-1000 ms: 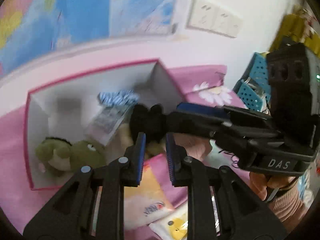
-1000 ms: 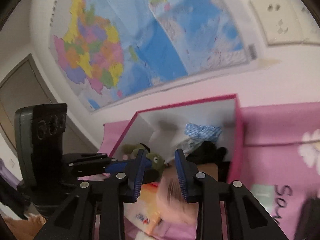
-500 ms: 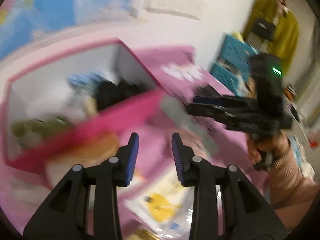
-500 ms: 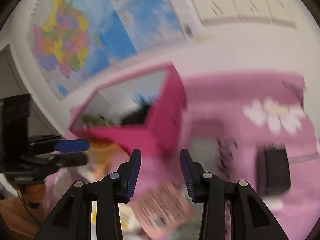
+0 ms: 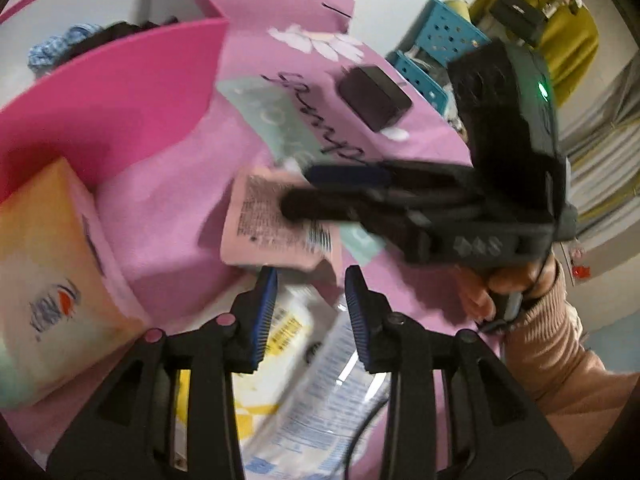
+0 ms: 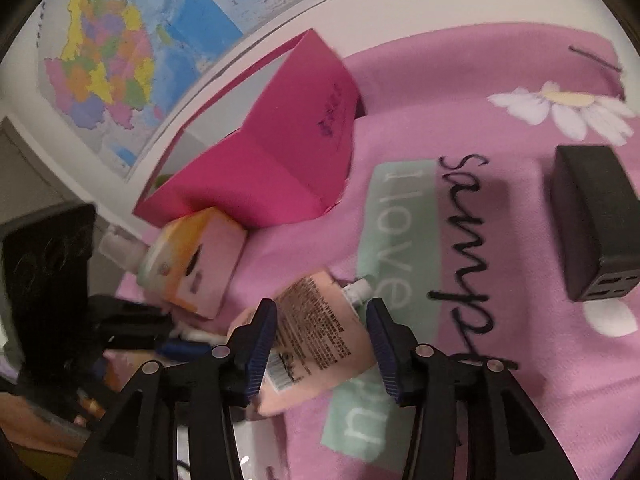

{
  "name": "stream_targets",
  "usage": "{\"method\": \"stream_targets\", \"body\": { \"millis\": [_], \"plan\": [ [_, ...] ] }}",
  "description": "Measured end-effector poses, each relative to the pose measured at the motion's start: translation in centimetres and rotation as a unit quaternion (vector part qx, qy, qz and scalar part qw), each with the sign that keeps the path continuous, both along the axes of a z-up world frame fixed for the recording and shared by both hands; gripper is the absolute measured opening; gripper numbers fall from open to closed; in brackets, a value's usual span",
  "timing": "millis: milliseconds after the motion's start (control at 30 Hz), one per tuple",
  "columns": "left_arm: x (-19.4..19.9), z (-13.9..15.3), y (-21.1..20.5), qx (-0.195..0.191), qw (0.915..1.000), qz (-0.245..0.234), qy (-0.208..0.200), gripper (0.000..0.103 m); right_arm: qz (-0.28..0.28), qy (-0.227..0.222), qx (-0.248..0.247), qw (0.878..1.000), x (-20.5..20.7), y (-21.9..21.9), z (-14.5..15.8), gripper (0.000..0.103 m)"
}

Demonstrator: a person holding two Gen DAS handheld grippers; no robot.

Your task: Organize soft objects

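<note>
A pink soft pouch with small print (image 6: 320, 332) lies on the pink cloth; my open right gripper (image 6: 322, 336) hangs over it, jaws either side. It also shows in the left wrist view (image 5: 276, 220) under the right gripper's fingers (image 5: 320, 204). My left gripper (image 5: 310, 316) is open and empty above a white and yellow packet (image 5: 288, 328). The pink box (image 5: 120, 92) holds a blue checked cloth (image 5: 60, 44) and something black. An orange tissue pack (image 5: 44, 280) leans by the box.
A black charger block (image 6: 592, 220) sits on the cloth at the right. A clear plastic packet with print (image 5: 328, 396) lies under my left gripper. Blue crates (image 5: 436, 48) stand beyond the table edge. A map hangs on the wall (image 6: 140, 40).
Both grippers pulled back from the box and tilted down toward the cloth. The right gripper opened wider and now sits over the pink pouch.
</note>
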State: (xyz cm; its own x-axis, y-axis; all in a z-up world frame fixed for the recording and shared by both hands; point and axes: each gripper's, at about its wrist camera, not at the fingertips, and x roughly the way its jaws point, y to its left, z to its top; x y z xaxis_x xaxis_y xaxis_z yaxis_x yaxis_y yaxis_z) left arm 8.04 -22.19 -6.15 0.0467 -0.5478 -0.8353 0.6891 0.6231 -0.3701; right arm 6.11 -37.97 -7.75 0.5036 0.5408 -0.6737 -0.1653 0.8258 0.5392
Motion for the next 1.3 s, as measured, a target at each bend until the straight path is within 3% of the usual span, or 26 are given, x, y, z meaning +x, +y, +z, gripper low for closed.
{"method": "stream_targets", "body": {
  "millis": [200,400,567,833,1033,1167,1300],
  "plan": [
    [0.6,-0.2,0.9,0.008,0.9998,0.02,-0.006,0.036,0.003,0.0,0.028,1.0,-0.2,0.2,-0.5,0.048],
    [0.5,-0.2,0.8,0.019,0.9994,0.018,-0.022,0.033,-0.001,-0.017,-0.004,1.0,-0.5,1.4,-0.2,0.052],
    [0.1,0.9,1.6,0.013,0.9988,0.021,-0.042,0.033,-0.016,-0.028,0.029,0.999,-1.4,0.7,0.4,0.042],
    [-1.0,6.7,3.8,-0.028,0.9931,0.027,-0.111,0.033,-0.018,-0.111,0.017,0.994,-2.7,2.1,6.9,0.04],
    [1.1,11.1,6.4,-0.034,0.9837,0.067,-0.163,0.033,-0.004,-0.154,0.016,0.988,1.2,4.7,10.8,0.04],
    [4.1,11.9,7.8,-0.011,0.9791,0.105,-0.174,0.033,0.009,-0.144,0.017,0.989,5.3,6.7,10.6,0.04],
    [8.1,10.7,8.7,0.024,0.9766,0.145,-0.157,0.033,0.014,-0.11,0.016,0.994,9.5,8.7,8.8,0.04]
  ]
}}
